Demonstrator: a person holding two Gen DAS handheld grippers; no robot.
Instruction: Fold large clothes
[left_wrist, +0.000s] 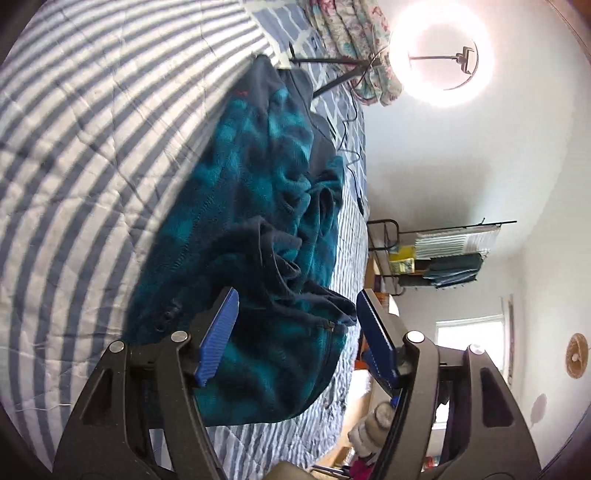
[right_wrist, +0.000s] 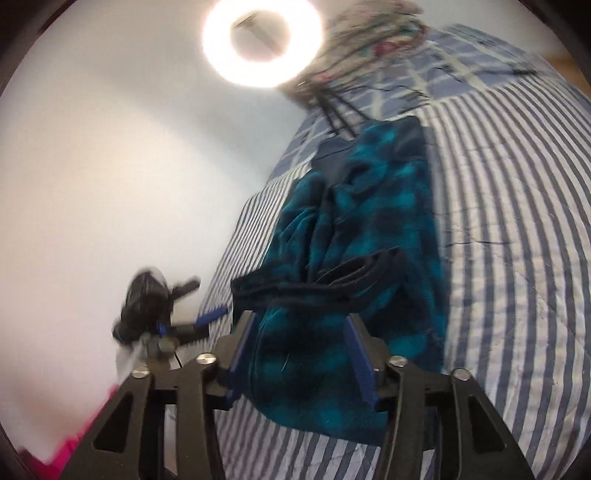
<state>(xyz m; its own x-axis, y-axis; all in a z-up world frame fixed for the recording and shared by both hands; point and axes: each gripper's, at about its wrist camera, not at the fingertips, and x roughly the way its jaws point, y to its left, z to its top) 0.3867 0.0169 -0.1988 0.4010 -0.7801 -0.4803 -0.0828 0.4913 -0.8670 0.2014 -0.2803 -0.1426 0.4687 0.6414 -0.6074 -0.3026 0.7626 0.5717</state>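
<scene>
the teal-and-navy fleece garment (left_wrist: 258, 221) lies bunched on the striped quilt (left_wrist: 92, 166), its long axis running from both tongs up toward the frame's top. the left gripper (left_wrist: 295, 332) and right gripper (right_wrist: 299, 347) stand apart, clamping nothing, its near rumpled hem just ahead of both, neither clearly nearer. plush, soft, thick folds.

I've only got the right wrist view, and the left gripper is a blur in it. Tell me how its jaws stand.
Observer: The left gripper is open. The dark edge of the fleece lies between its pads, unpinched.
Operator: Give me a landmark on that edge.
Observer: A small zipper pull sits close to one pad.
Operator: Report what's past the bed.
Observer: A metal rack holding folded cloth.
</scene>
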